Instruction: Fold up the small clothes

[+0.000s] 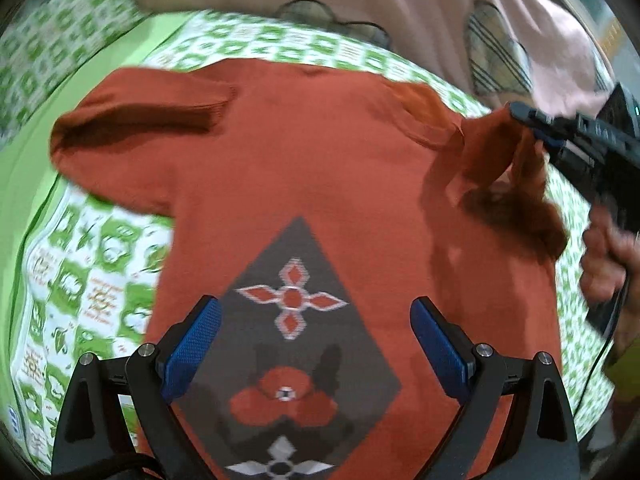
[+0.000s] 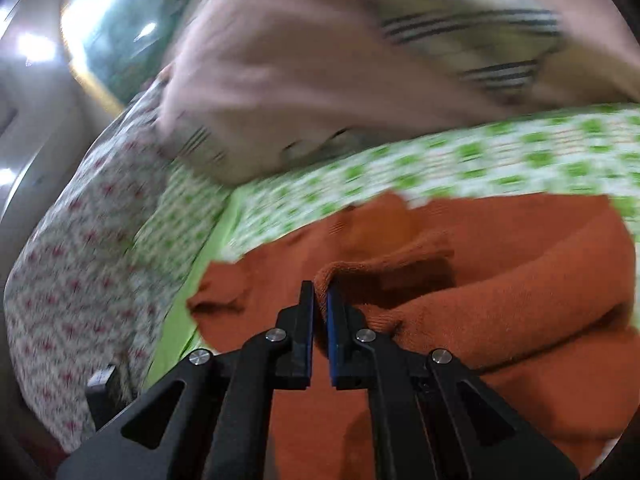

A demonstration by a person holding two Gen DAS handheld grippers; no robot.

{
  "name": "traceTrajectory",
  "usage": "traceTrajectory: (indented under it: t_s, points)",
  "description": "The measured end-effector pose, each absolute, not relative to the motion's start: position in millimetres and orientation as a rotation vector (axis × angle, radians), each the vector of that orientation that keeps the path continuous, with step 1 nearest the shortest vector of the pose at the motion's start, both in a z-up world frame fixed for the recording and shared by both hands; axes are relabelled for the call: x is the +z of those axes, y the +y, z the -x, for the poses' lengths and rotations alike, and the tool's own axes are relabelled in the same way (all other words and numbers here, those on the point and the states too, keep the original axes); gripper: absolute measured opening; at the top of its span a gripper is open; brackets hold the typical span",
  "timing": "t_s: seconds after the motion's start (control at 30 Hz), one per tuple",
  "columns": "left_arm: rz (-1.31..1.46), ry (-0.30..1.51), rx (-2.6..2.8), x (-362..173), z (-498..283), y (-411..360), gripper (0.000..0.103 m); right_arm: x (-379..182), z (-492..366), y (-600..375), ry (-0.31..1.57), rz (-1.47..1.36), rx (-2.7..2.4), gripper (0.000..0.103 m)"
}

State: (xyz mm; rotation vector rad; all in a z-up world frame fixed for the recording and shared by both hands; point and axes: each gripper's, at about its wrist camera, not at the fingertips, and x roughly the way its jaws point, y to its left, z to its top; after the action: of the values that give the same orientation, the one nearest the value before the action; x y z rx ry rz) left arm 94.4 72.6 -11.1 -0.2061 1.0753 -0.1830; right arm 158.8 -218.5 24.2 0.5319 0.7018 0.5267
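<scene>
Across the green-patterned bedsheet (image 1: 92,288), rust sweater (image 1: 304,168) spread flat, near pink pillow (image 1: 400,8). Left gripper (image 1: 316,344) above its hem, fingers spread, empty. Right gripper (image 2: 320,320) pinching the lifted sleeve (image 2: 360,272).

Left tool (image 1: 316,344): fingers spread wide, blue pads (image 1: 192,350) facing each other, nothing between them, pointing steeply down. Right tool (image 2: 319,300): fingers closed together, pinching fold of orange fabric between pads, tilted moderately downward. In left wrist view right tool (image 1: 532,124) enters from right edge, bare hand (image 1: 608,256) wrapped around its handle, fingers curled; picture blurred there.
</scene>
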Motion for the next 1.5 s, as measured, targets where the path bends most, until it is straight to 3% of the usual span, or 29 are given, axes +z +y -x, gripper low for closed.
traceTrajectory:
  t_s: [0.23,0.33,0.47,0.53,0.73,0.93,1.0,1.1,1.13,1.17,1.33,1.4,1.5]
  points:
    - [0.333,1.067,-0.195,-13,-110,108,0.096,3,-161,-148,0.745,-0.466,0.706,0.007]
    - [0.361,1.083,-0.234,-18,-123,107,0.096,-18,-164,-138,0.831,-0.423,0.687,0.013]
    - [0.416,1.123,-0.303,-27,-145,98,0.096,-40,-162,-144,0.968,-0.413,0.66,0.047]
    - [0.465,1.137,-0.341,-29,-160,91,0.096,-41,-150,-148,0.968,-0.386,0.662,0.055]
    - [0.468,1.177,-0.47,-17,-208,40,0.096,-50,-121,-176,0.984,-0.438,0.605,0.058]
    - [0.364,1.338,-0.501,-34,-259,-19,0.096,-44,-96,-206,0.938,-0.498,0.503,0.058]
    - [0.357,1.416,-0.481,-54,-272,-29,0.086,-40,-89,-213,0.925,-0.508,0.478,0.058]
    - [0.368,1.387,-0.505,-62,-276,-32,0.048,-32,-82,-219,0.903,-0.508,0.461,0.058]
    - [0.353,1.358,-0.532,-59,-275,-33,0.023,-29,-80,-220,0.894,-0.504,0.457,0.058]
    - [0.342,1.317,-0.556,-54,-272,-33,0.018,-26,-78,-221,0.884,-0.504,0.454,0.058]
    - [0.397,0.933,-0.634,3,-244,11,0.015,-22,-73,-227,0.852,-0.535,0.428,0.058]
    - [0.398,0.868,-0.581,10,-237,34,0.021,-24,-74,-227,0.849,-0.54,0.43,0.058]
    - [0.418,0.908,-0.494,-5,-232,67,0.035,-29,-76,-225,0.86,-0.547,0.43,0.058]
